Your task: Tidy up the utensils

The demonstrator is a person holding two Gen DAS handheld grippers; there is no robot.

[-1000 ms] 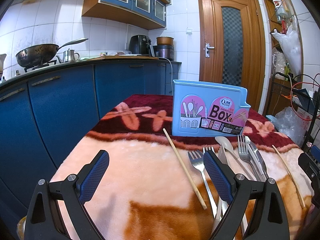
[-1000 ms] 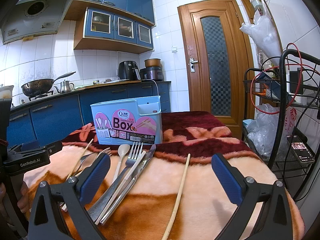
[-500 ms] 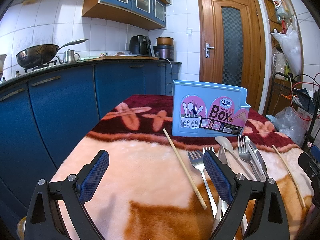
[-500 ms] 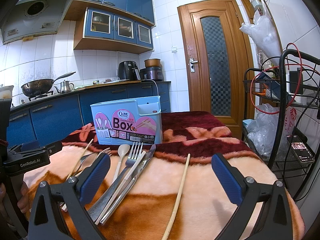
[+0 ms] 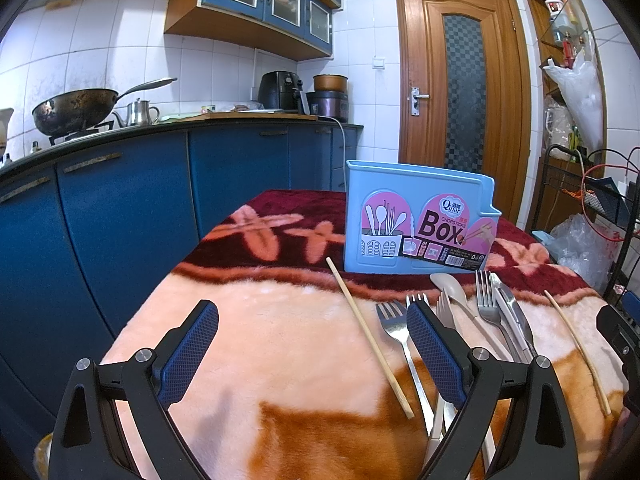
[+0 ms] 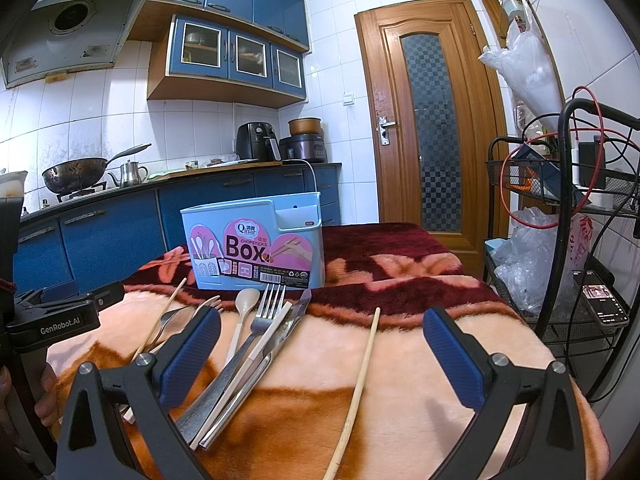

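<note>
Both the left claw (image 5: pixel 312 344) and the right claw (image 6: pixel 322 348) gape wide, holding nothing. Forks (image 5: pixel 486 300), spoon (image 6: pixel 245 304) and chopsticks (image 6: pixel 360 384) lie on the blanketed surface (image 5: pixel 280 340) before the upright blue box (image 6: pixel 256 244).

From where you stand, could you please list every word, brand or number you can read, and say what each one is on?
"Qinar" – pink label on the blue utensil box.
"CHOPSTICKS" – same label, above the big word.
"Box" – same label, large dark letters.
"GenRobot.AI" – body of the left gripper, seen from the right wrist view.
Barcode digits, "01"/"02"-like marks and other small print on the label: too small to read.
Phone screen: unreadable.
</note>
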